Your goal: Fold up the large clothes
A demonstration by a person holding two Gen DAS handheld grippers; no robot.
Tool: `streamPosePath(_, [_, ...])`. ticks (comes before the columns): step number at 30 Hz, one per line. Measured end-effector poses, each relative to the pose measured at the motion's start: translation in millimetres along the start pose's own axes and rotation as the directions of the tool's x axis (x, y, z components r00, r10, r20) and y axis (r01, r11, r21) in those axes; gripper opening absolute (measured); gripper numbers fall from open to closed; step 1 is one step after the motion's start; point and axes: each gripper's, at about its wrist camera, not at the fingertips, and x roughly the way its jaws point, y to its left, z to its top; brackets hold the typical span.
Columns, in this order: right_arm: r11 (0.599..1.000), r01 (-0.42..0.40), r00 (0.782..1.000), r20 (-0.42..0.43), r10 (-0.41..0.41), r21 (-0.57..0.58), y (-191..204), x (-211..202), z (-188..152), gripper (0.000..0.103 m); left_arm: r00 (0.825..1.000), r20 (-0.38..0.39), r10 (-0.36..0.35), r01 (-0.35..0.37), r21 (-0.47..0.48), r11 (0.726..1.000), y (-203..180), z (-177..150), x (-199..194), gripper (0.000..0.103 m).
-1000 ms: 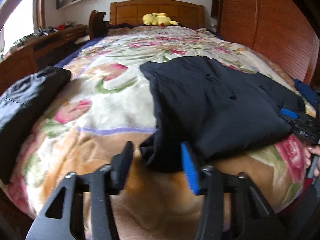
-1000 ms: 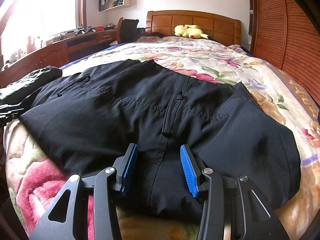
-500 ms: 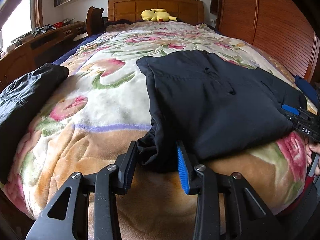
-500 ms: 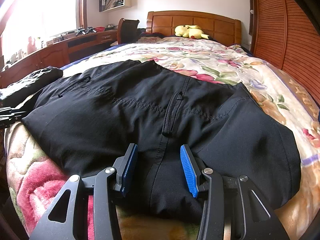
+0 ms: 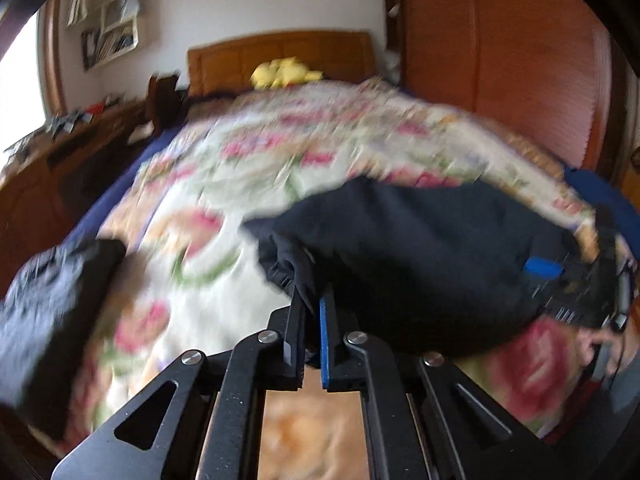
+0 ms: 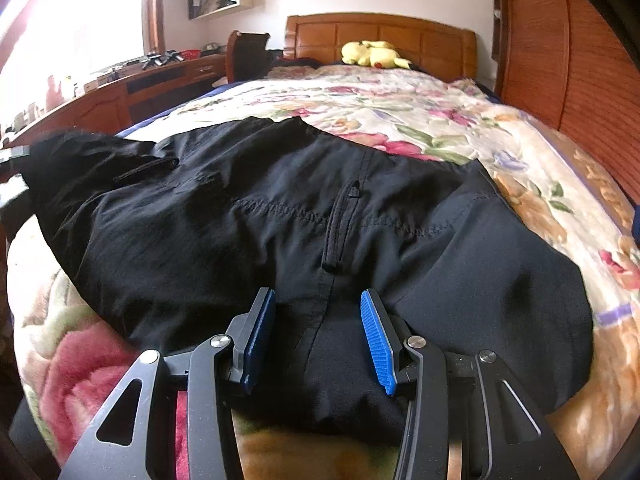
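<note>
Black trousers [image 6: 280, 220] lie spread on the floral blanket [image 6: 400, 104] near the foot of the bed. In the blurred left wrist view my left gripper [image 5: 310, 300] is shut on a bunched corner of the trousers [image 5: 420, 248] and holds it up off the blanket. My right gripper [image 6: 318, 308] rests over the near edge of the trousers by the centre seam. Its blue pads [image 6: 376, 332] stand apart with flat cloth between them, not pinched. From the left wrist view the right gripper [image 5: 560, 276] shows at the trousers' far right end.
A second dark garment [image 5: 52, 300] lies at the bed's left edge. A yellow plush toy [image 6: 374, 54] sits by the wooden headboard [image 6: 380, 28]. A wooden dresser [image 6: 120, 96] runs along the left and a wooden wall [image 6: 580, 60] along the right. A hand [image 5: 596, 344] holds the right gripper.
The left gripper's jaws closed on the trousers' corner and rose, pulling the cloth up from the blanket. The right gripper stayed where it was, jaws unchanged.
</note>
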Motion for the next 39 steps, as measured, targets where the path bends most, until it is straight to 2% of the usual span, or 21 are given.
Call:
streamPosePath(6, [0.988,-0.073,0.997,0.03,0.069,0.134,-42,-39,4,0.046,0.989,0.065,-0.136,0.127,0.118,0.985,-65,69,9,0.005])
streamPosePath(8, [0.991,-0.046,0.998,0.042,0.041,0.125,-56,-55,7,0.046,0.98,0.067,-0.188,0.175,0.159,0.972,-97,86,21,0.005])
streamPosePath(11, [0.996,0.064,0.997,0.033,-0.066,0.056,-75,-73,15,0.046,0.965,0.04,-0.259,0.248,0.186,0.951,-140,101,42,0.003])
streamPosePath(14, [0.988,0.149,0.988,0.03,-0.15,0.032,-97,-90,20,0.046,0.939,0.002,-0.344,0.337,0.202,0.92,-181,105,56,0.001])
streamPosePath(15, [0.984,0.177,0.984,0.031,-0.178,0.029,-104,-96,20,0.046,0.925,-0.011,-0.379,0.373,0.208,0.904,-194,103,58,0.0])
streamPosePath(16, [0.979,0.201,0.979,0.034,-0.201,0.03,-109,-101,20,0.046,0.903,-0.035,-0.428,0.426,0.212,0.88,-210,99,61,0.0])
streamPosePath(19, [0.971,0.235,0.971,0.034,-0.237,0.046,-118,-109,18,0.046,0.9,-0.066,-0.43,0.432,0.258,0.864,-242,85,62,0.0])
streamPosePath(21, [0.969,0.242,0.969,0.033,-0.244,0.051,-117,-110,15,0.046,0.892,-0.093,-0.443,0.451,0.248,0.857,-249,76,62,0.0])
streamPosePath(24, [0.972,0.229,0.973,0.023,-0.23,0.047,-111,-104,13,0.046,0.896,-0.079,-0.437,0.443,0.236,0.865,-242,70,53,0.0])
streamPosePath(27, [0.979,0.203,0.979,0.017,-0.203,0.033,-98,-97,17,0.046,0.907,-0.065,-0.416,0.421,0.183,0.889,-218,68,45,0.0])
streamPosePath(32, [0.988,0.154,0.987,0.038,-0.154,0.013,-82,-99,30,0.046,0.937,-0.036,-0.348,0.35,0.119,0.929,-158,57,30,0.007])
streamPosePath(34, [0.992,0.126,0.991,0.048,-0.126,-0.002,-67,-98,40,0.046,0.949,-0.018,-0.314,0.315,0.086,0.945,-125,47,20,0.014])
streamPosePath(36, [0.995,0.094,0.994,0.056,-0.092,-0.022,-50,-94,51,0.046,0.957,-0.001,-0.289,0.289,0.052,0.956,-97,35,10,0.029])
streamPosePath(39, [0.998,0.021,0.998,0.065,-0.017,-0.064,-16,-87,66,0.046,0.976,0.016,-0.216,0.216,0.002,0.976,-47,15,-7,0.039])
